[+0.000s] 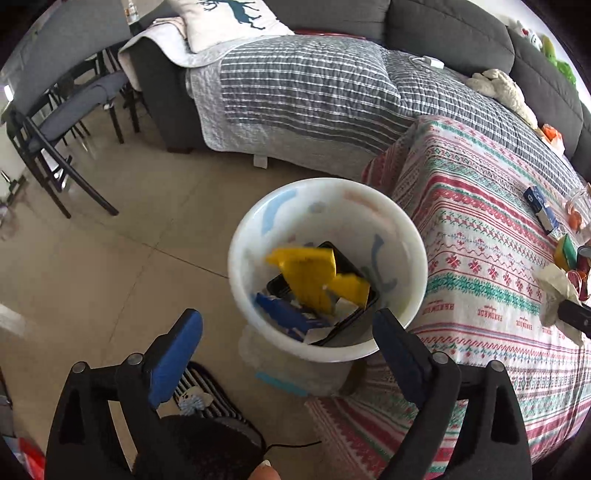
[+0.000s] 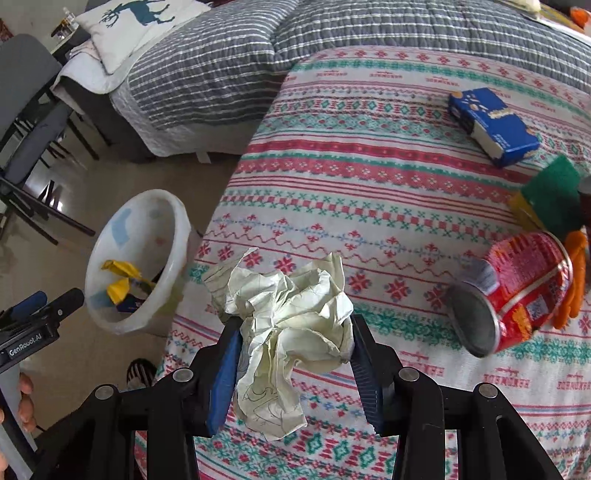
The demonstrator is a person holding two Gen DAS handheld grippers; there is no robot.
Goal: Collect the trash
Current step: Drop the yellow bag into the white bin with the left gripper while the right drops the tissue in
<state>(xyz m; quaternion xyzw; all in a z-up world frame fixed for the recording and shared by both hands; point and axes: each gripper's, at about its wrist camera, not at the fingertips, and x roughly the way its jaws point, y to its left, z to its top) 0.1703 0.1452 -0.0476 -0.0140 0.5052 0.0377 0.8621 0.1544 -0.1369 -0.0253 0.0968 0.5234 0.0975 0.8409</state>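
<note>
At the far left, dark chairs [image 1: 62, 122] stand on the tiled floor [image 1: 110, 258], with a sofa under a grey striped quilt [image 1: 303, 92] beyond them and a white pillow with a deer print [image 1: 229, 18] at its far end. The left gripper [image 1: 288, 325] hangs over a white bin [image 1: 328, 192] that stands on the floor just beside the table's left edge. Its blue-padded fingers [image 1: 173, 354] are spread wide with nothing between them. Inside the bin lie a yellow wrapper [image 1: 310, 273], a black tray [image 1: 354, 317] and a blue carton piece [image 1: 280, 314]. In the right wrist view the bin [image 2: 147, 206] sits at the left, with the left gripper's body [image 2: 33, 328] near it.

To the right, the table carries a cloth with red and green patterns [image 2: 369, 155]. Near its front, the right gripper [image 2: 291, 347] pinches a crumpled ball of pale paper [image 2: 288, 306] between its blue pads [image 2: 225, 373]; the paper bulges above and hangs below them, over the cloth. Farther right, a red can [image 2: 524, 291] lies on its side. Beyond it sit a green and yellow sponge [image 2: 554, 192], an orange item [image 2: 576, 277] that is hard to identify, and, farther back, a blue box [image 2: 495, 125].
</note>
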